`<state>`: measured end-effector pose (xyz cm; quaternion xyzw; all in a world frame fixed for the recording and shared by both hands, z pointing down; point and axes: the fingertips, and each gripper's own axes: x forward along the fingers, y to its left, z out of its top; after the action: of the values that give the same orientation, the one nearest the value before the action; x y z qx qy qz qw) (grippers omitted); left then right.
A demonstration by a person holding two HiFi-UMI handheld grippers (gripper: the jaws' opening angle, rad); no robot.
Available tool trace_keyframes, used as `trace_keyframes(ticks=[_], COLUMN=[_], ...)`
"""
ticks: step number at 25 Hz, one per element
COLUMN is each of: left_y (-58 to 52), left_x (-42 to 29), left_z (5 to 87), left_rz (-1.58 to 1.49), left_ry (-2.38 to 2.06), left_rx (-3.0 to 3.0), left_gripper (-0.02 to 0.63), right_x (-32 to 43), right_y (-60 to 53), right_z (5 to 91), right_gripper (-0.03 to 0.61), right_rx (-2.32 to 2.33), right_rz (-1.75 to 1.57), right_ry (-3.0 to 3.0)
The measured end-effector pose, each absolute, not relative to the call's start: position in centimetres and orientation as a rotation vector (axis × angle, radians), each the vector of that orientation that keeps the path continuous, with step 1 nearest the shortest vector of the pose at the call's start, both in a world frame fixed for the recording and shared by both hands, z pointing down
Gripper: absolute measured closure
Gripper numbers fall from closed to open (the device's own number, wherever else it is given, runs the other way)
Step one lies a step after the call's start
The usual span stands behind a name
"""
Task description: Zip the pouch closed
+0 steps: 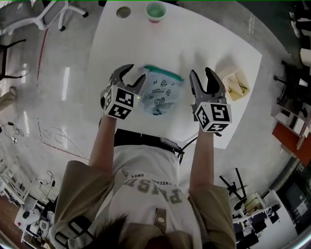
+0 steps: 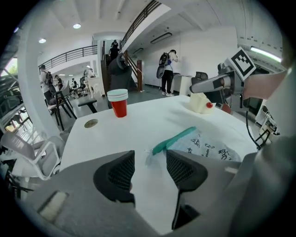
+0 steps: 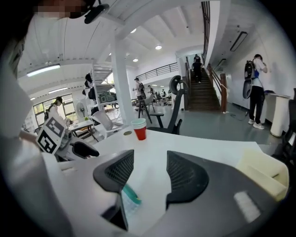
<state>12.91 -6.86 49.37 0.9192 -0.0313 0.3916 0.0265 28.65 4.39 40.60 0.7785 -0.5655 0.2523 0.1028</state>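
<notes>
Pouch (image 1: 159,92) lies flat on the white table (image 1: 209,39) just in front of the person, between two hand-held grippers. Left gripper (image 1: 135,73) hovers at the pouch's left corner, jaws apart and holding nothing. Its own view shows the end of the teal zipper (image 2: 175,139) lined up just beyond the gap. Right gripper (image 1: 201,73) hangs off the pouch's right side, jaws likewise spread and empty, with the zipper's other end showing low beside one jaw. The zipper runs along the pouch's far edge. Whether it is parted, and where the slider sits, is too small to tell.

Done well, the step likely calls for one gripper to pinch the material at the zipper's end and hold it taut. The other would close on the slider's tab and draw it straight along the teal track. The thin, limp pouch would probably bunch or slide on the smooth table if pulled without that anchor.

Off to the right sits a cream container (image 1: 234,83), well apart from the pouch. At the table's far edge stand a red cup (image 2: 119,102) and a small round disc (image 1: 123,12). Behind them, people (image 2: 167,69) stand in an open hall with a staircase (image 3: 203,92).
</notes>
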Motion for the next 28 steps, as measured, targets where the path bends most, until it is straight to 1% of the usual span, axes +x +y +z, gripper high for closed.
trace_keyframes(ticks=[7, 8, 13, 16, 19, 21, 23, 25, 28], left_y=[-7.6, -7.8, -7.9, -7.6, -7.5, -7.4, -7.3, -7.2, -7.2], left_x=[13.8, 14.0, 14.3, 14.2, 14.1, 14.1, 14.1, 14.1, 14.1], left_z=[51.2, 51.3, 51.5, 51.7, 52.0, 52.1, 52.2, 52.3, 52.5], left_rz=[1.272, 1.277, 1.308, 1.336, 1.358, 1.372, 1.378, 1.377, 1.366], left_ry=[-0.089, -0.084, -0.044, -0.015, -0.004, -0.002, 0.004, 0.011, 0.020], left_rx=[2.825, 2.833, 2.854, 2.872, 2.889, 2.904, 2.917, 2.924, 2.926], left_gripper=[0.396, 0.418, 0.456, 0.508, 0.541, 0.544, 0.565, 0.579, 0.583], right_x=[27.9, 27.6, 26.9, 26.5, 26.2, 26.1, 26.0, 25.7, 25.0], right_y=[1.5, 1.0, -0.9, -1.9, -2.6, -3.0, -3.4, -3.9, -5.2], right_z=[42.3, 42.5, 43.1, 43.3, 43.5, 43.6, 43.8, 44.3, 44.7], right_gripper=[0.377, 0.379, 0.379, 0.377, 0.377, 0.379, 0.379, 0.379, 0.379], right_rx=[2.062, 2.033, 1.943, 1.899, 1.846, 1.822, 1.807, 1.794, 1.772], right_rz=[0.708, 0.702, 0.709, 0.693, 0.669, 0.672, 0.709, 0.793, 0.906], right_ry=[-1.799, -1.813, -1.868, -1.886, -1.894, -1.900, -1.906, -1.917, -1.947])
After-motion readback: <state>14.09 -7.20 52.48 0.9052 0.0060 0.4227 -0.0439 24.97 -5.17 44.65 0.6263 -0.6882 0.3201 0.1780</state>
